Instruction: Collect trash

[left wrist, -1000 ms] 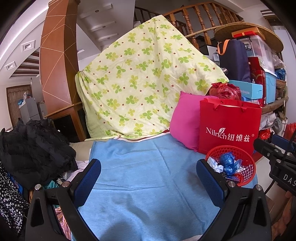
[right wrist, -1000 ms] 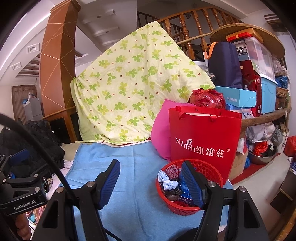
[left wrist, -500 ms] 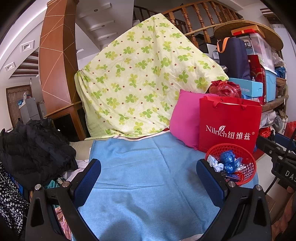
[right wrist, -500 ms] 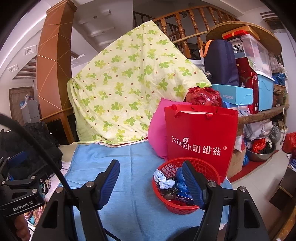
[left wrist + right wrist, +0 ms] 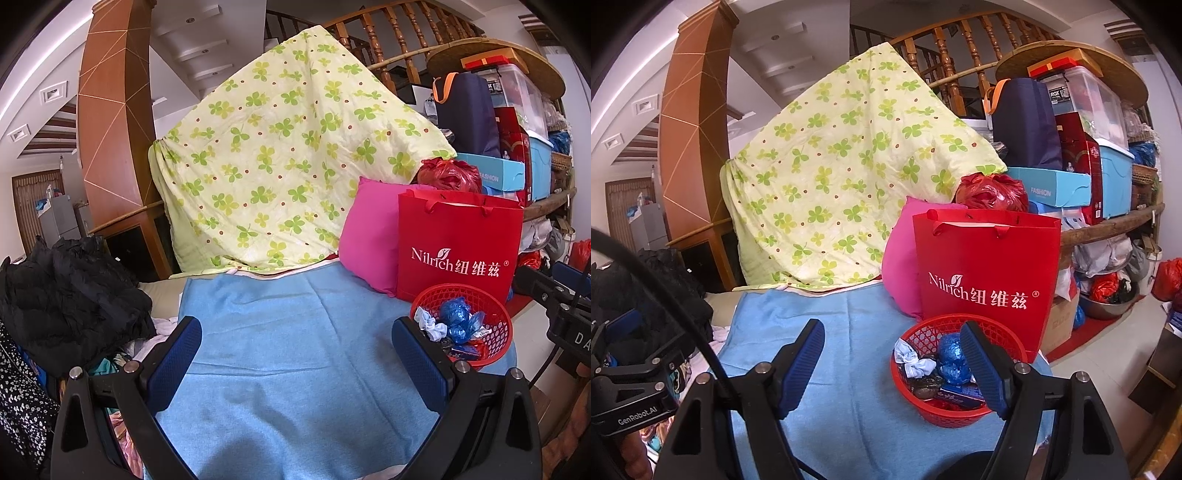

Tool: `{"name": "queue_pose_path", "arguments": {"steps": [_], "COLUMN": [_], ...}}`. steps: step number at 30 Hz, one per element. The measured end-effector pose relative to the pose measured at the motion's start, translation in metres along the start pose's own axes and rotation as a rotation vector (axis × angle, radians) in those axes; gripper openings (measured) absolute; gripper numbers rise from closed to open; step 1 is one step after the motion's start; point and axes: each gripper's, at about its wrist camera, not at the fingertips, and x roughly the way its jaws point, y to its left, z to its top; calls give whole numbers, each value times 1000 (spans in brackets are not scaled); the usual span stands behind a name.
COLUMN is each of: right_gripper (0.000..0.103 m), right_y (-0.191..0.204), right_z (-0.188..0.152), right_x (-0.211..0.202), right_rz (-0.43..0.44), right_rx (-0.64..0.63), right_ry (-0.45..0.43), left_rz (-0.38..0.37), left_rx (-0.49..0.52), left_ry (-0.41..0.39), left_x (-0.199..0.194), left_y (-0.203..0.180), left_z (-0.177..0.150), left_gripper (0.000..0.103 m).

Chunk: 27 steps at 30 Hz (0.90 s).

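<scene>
Right gripper (image 5: 894,354) wider above blue cloth (image 5: 849,406).

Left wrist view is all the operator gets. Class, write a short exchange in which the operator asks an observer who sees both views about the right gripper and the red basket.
Operator: I see only the right gripper's body at my edge. How do its jaws stand?
Observer: The right gripper is open with nothing between its fingers. Its jaws have just been opening.
Operator: My own finger covers part of the red basket. What sits there?
Observer: In the red basket, a dark brown lump lies against the white scrunched piece, on its near side.
</scene>
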Motion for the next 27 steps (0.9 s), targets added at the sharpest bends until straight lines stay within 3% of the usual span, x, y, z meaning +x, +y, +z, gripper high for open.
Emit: {"name": "queue_pose_path", "arguments": {"steps": [27], "right_gripper": [79], "right_y": [-1], "right_z": [-3], "right_x": [2], "right_rz": [1], "right_rx": [3], "right_ry": [5], "left_rz": [-6], "left_rx": [8], "left_ry": [8], "left_x": [3], "left_y": [0], "left_z": [1], "left_gripper": [102]}}
